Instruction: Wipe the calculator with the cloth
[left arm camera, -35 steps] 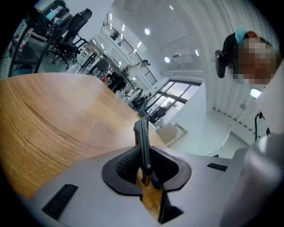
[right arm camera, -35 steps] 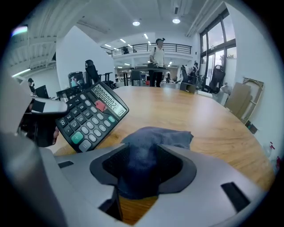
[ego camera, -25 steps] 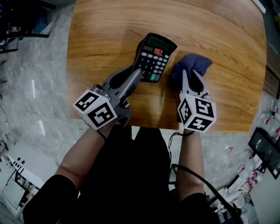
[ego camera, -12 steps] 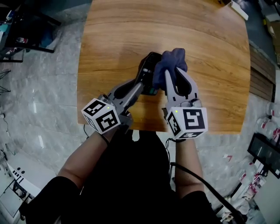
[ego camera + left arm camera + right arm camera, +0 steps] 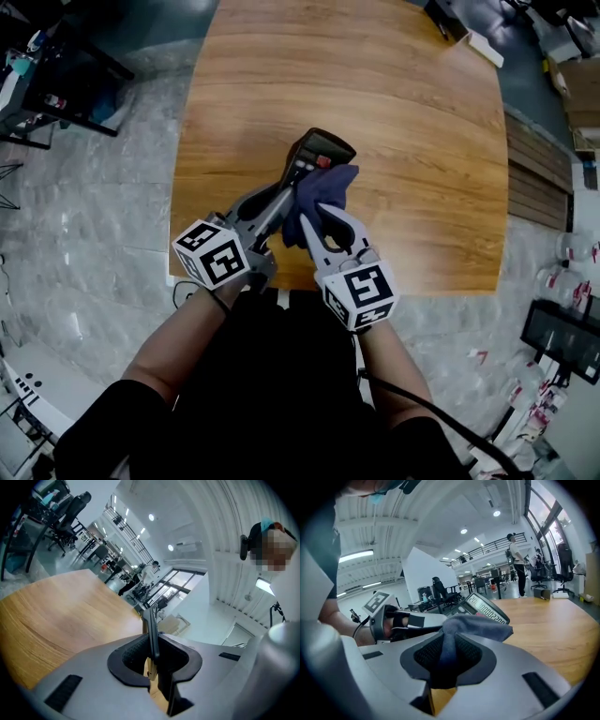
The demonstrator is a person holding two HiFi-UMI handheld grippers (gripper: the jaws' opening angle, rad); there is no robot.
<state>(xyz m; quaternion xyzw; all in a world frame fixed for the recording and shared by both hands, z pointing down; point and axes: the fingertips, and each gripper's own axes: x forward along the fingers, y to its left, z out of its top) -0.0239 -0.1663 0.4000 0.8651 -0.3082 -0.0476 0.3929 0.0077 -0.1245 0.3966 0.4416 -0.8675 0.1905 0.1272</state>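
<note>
A second ago the calculator (image 5: 321,148) lay flat on the table (image 5: 394,84) in the upper middle of the head view, with the cloth (image 5: 326,185) bunched on the wood just to its right. Now you have both off the table and drawn in toward the centre of the frame.

Your left gripper (image 5: 291,180) is clamped on the calculator's lower end, as it was then. The calculator now stands tilted up on edge, which the left gripper view shows as a thin dark blade between the jaws.

Your right gripper (image 5: 315,214) has swung in from the right and now sits just beside the left one, its jaws pinched on the dark blue cloth. The cloth lies against the calculator's keys, leaving only the display end showing at the top.
</note>
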